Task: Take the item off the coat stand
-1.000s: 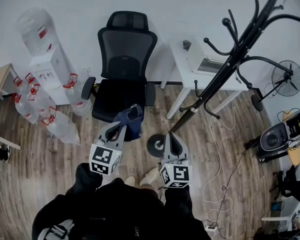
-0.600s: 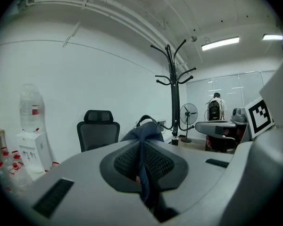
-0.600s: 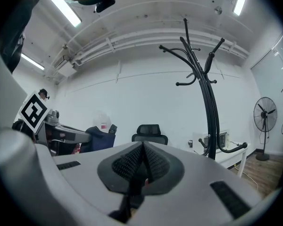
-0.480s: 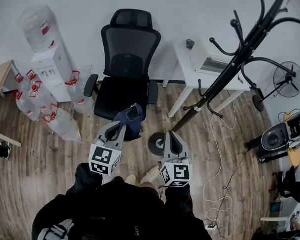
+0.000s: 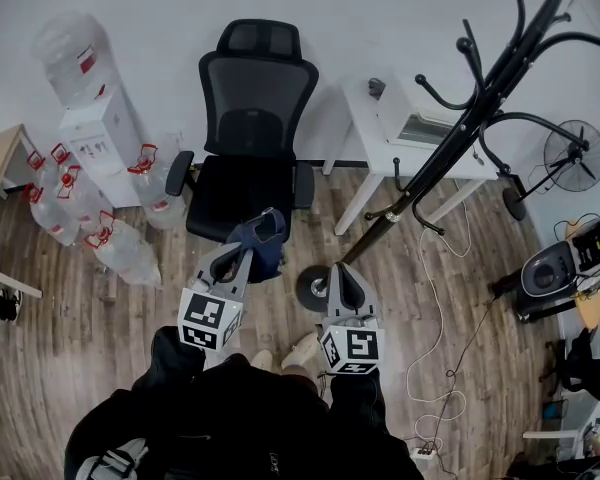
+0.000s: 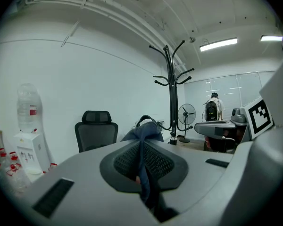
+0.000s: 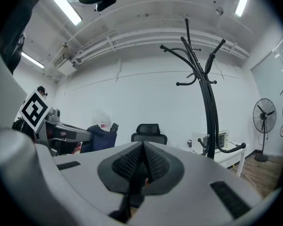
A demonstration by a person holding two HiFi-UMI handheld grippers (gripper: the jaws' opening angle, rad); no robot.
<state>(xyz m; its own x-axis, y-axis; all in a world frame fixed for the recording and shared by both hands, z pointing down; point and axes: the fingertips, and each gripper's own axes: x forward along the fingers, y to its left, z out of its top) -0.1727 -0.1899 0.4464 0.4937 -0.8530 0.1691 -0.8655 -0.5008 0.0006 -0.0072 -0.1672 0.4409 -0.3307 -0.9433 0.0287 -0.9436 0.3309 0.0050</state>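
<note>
Nearest, the left gripper point(image 5: 246, 260) is clamped on a dark blue fabric item with a black strap point(image 5: 263, 240), which bunches just beyond its jaws, apart from the stand. Near it on the right, the right gripper point(image 5: 339, 272) has its jaws pressed together on nothing. Beyond that gripper rises the black metal coat stand point(image 5: 450, 138). Farther left stands a black mesh office chair point(image 5: 250, 118), with a white table point(image 5: 358, 118) to its right.

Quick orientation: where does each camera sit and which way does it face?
Head view: on the head, facing steeply down; shows left gripper, right gripper.
Left gripper view: along its jaws, shut on the blue item, toward the chair.
Right gripper view: along its shut, empty jaws, toward the coat stand.
All three share that stand.
</note>
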